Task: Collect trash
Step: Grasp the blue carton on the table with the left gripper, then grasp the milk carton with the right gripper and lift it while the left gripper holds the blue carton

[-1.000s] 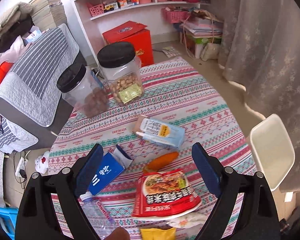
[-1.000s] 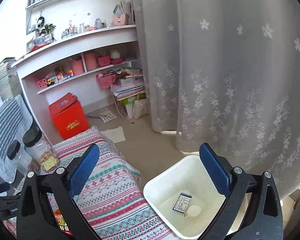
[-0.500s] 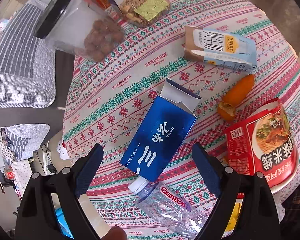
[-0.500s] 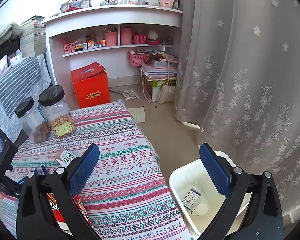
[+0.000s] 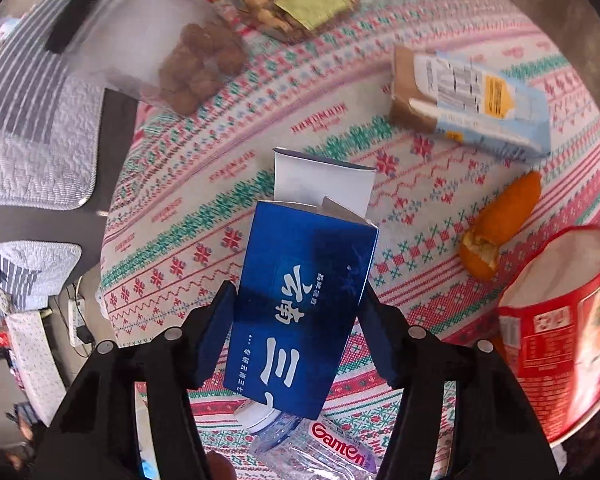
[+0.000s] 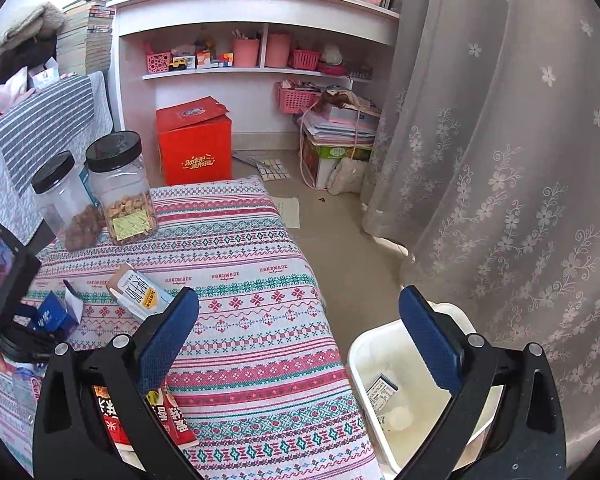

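woven patterned tablecloth [image 5: 308, 92] | left gripper [image 5: 298, 320] closing around glossy blue carton [image 5: 300, 304] | right gripper [image 6: 300, 344] released, empty

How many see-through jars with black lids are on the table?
2. Both stand at the far end of the striped tablecloth: the smaller jar holds brown lumps, the bigger jar beside it holds tan snacks.

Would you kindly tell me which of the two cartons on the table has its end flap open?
The dark blue carton between the closing jaws of the left gripper: its white flap stands open. The pale blue milk carton beyond it lies closed.
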`<state>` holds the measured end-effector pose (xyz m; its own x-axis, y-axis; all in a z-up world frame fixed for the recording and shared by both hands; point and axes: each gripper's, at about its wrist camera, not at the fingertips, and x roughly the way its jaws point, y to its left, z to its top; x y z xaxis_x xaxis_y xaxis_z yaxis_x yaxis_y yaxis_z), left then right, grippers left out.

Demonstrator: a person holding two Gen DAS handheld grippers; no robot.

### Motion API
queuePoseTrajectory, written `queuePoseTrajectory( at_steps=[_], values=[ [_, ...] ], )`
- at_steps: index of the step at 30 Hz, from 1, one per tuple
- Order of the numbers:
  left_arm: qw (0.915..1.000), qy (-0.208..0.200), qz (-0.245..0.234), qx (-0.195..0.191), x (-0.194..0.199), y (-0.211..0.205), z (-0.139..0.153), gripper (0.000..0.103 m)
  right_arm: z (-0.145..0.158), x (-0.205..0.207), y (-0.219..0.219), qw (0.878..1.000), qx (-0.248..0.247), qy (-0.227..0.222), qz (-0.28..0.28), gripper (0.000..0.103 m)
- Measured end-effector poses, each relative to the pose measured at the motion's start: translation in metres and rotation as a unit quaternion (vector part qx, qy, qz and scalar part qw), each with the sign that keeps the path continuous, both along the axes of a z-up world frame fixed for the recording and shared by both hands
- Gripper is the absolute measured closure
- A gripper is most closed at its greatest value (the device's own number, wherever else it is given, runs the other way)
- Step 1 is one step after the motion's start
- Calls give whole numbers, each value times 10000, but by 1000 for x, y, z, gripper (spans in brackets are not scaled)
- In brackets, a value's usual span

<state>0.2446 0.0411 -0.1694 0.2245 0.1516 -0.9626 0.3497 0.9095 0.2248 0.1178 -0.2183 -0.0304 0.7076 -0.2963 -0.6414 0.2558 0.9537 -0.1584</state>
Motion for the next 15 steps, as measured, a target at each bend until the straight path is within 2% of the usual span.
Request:
queuePoseTrajectory(
  at_steps=[2, 4, 6, 8, 10, 12, 13, 15],
  values=[
    [9977, -406, 355, -422, -3, 14, 29, 45, -1, 2, 3, 9999, -57, 35, 105, 7],
    [9883, -829, 757, -1029, -12, 29, 66, 45, -3, 7, 8, 9994, -84, 151, 289, 7],
    [9708, -1250, 1191, -1666, -31, 41, 106, 45, -6, 20, 17, 9974, -49, 374, 621, 7],
    [9454, -1569, 1679, -2311, -56, 58, 136, 45, -10, 40, 35, 9920, -164, 646, 1070, 7],
    [9209, -1776, 2061, -2792, -82, 67, 157, 45, -14, 65, 61, 9789, -317, 955, 1779, 7],
    [9019, -2034, 2245, -3080, -108, 75, 164, 45, -24, 91, 89, 9592, -367, 1434, 2410, 7],
    [8985, -2135, 2289, -3078, -115, 77, 164, 45, -31, 101, 102, 9493, -356, 1654, 2649, 7],
    [9022, -2212, 2329, -2878, -117, 78, 162, 45, -47, 117, 128, 9359, -524, 1942, 2890, 7]
  ],
)
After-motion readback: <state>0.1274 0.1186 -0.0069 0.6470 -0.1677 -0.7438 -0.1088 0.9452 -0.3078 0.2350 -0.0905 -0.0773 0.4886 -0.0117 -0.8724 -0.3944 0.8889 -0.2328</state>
